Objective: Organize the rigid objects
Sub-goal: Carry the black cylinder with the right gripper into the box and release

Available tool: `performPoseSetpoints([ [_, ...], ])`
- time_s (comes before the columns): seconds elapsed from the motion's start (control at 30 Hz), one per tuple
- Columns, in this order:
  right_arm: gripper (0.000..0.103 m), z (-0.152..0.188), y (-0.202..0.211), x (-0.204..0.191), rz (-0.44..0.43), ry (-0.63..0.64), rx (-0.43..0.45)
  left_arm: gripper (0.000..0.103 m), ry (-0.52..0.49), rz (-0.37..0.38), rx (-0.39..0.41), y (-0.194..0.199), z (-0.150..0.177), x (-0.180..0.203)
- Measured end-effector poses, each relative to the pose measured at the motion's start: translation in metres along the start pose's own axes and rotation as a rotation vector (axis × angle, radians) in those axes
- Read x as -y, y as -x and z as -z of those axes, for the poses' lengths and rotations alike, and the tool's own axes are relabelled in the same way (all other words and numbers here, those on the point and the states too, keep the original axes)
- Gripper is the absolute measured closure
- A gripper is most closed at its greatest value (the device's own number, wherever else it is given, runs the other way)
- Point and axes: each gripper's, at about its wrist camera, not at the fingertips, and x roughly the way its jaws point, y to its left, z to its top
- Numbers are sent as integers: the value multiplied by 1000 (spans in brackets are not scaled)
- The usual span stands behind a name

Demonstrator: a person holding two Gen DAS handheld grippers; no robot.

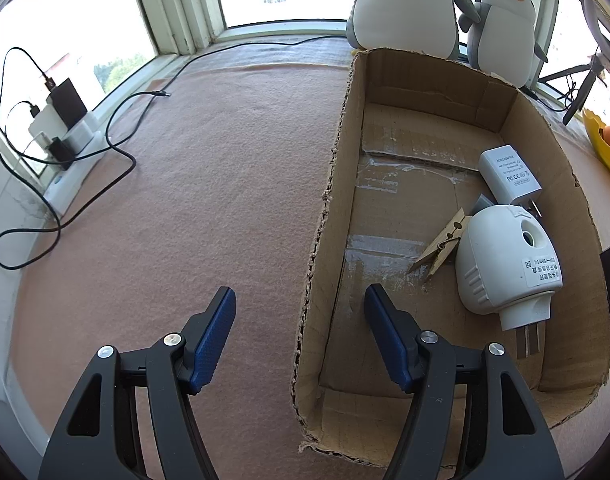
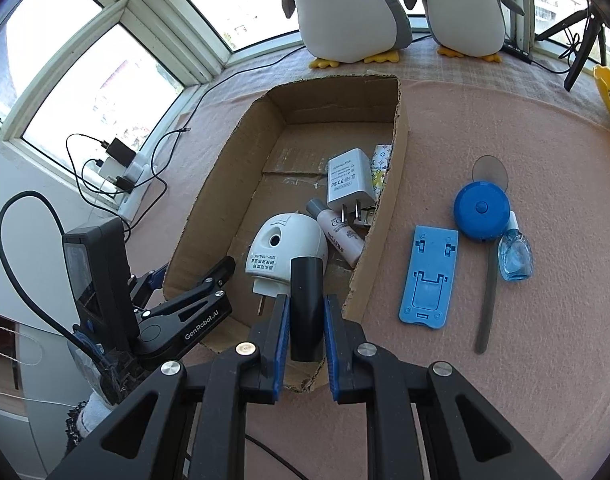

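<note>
Charger (image 2: 351, 178) in cardboard box (image 2: 209, 204) reads "AC/DC ADAPTER", "FC CE".

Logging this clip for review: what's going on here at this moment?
A person is sorting small items into a cardboard box. The right gripper is shut on a black cylinder over the box's near end. The left gripper hangs open and empty across the box's wall. A blue stand and a blue round case wait outside.

Pink felt-covered table (image 2: 485, 380) with cardboard box (image 2: 401, 136), blue stand (image 2: 427, 280), blue disc (image 2: 482, 216), small bottle (image 2: 515, 256)
</note>
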Motion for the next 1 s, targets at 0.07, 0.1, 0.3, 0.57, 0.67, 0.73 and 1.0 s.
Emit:
performPoseSetpoints([
  [0.07, 88, 0, -1, 0, 2, -3, -2, 36, 1, 0, 0, 0, 0, 0],
  [0.1, 88, 0, -2, 0, 5, -3, -2, 36, 0, 0, 0, 0, 0, 0],
  [0.3, 88, 0, -6, 1, 9, -1, -11, 36, 0, 0, 0, 0, 0, 0],
  [0.57, 87, 0, -11, -2, 13, 18, -24, 36, 1, 0, 0, 0, 0, 0],
  [0.67, 81, 0, -9, -4, 6, 28, -19, 36, -1, 0, 0, 0, 0, 0],
  [0.73, 80, 0, -8, -5, 8, 33, -13, 36, 0, 0, 0, 0, 0, 0],
  [1.0, 79, 3, 15, 5, 29, 54, 37, 36, 0, 0, 0, 0, 0, 0],
])
